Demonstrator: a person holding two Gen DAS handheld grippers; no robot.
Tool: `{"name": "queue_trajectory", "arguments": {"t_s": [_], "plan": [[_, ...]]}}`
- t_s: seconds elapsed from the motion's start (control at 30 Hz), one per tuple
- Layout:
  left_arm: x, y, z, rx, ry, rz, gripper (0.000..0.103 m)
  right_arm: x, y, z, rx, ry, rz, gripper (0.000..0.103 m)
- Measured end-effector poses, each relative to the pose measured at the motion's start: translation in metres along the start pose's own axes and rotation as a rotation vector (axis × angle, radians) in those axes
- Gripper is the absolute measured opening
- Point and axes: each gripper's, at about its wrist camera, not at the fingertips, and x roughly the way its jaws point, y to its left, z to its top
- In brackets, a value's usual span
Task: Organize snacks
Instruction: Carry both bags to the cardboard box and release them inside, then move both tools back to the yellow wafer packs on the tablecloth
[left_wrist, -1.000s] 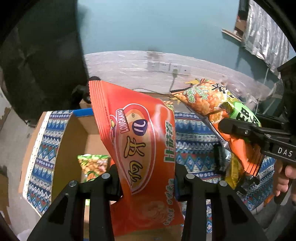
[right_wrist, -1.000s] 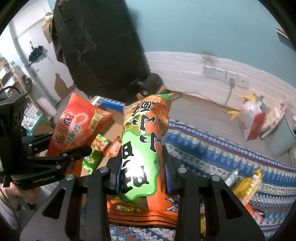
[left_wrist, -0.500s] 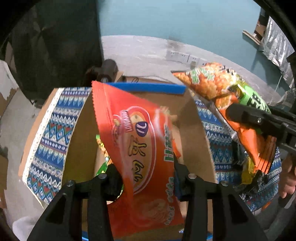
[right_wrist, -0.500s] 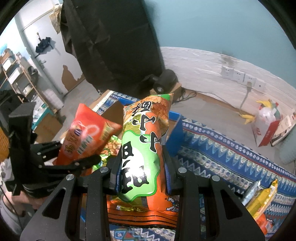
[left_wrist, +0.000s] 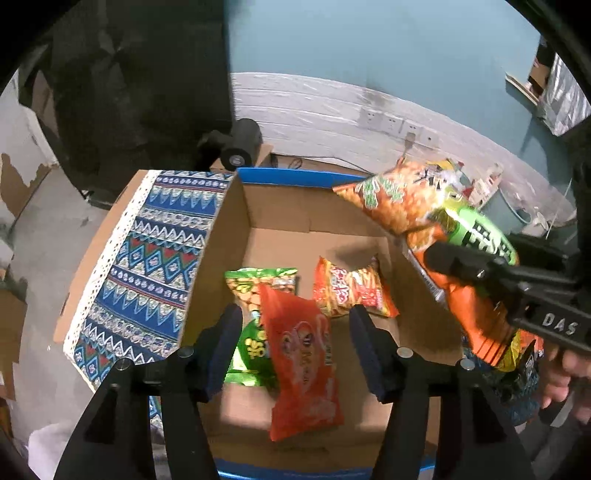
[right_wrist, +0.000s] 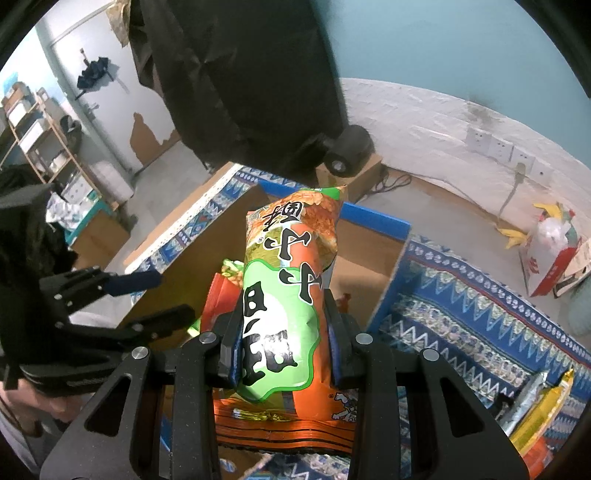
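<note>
Patterned blue cloth (right_wrist: 480, 314) carries open cardboard box (left_wrist: 273, 218); yellow snack packets (right_wrist: 543, 406) on cloth, right.

Glossy foil snack bags (left_wrist: 301, 354); matt cardboard box (left_wrist: 280, 210).

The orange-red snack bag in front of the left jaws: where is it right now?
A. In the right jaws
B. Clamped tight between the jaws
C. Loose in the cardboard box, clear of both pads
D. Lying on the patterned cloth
C: the orange-red snack bag sits in the cardboard box between the left gripper's opening jaws, neither pad touching it.
</note>
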Motion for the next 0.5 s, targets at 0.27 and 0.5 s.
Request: {"name": "queue_trajectory", "arguments": {"t_s": [0.27, 0.5], "plan": [[-0.003, 0.018, -0.002, -0.046, -0.002, 0.009, 0.062, 0.025, 0.009, 0.001, -0.011, 0.032, 0.007, 0.033], [-0.004, 0.019, -0.002, -0.039, -0.009, 0.012, 0.065, 0.037, 0.017, 0.002, -0.019, 0.049, 0.03, 0.034]]}}
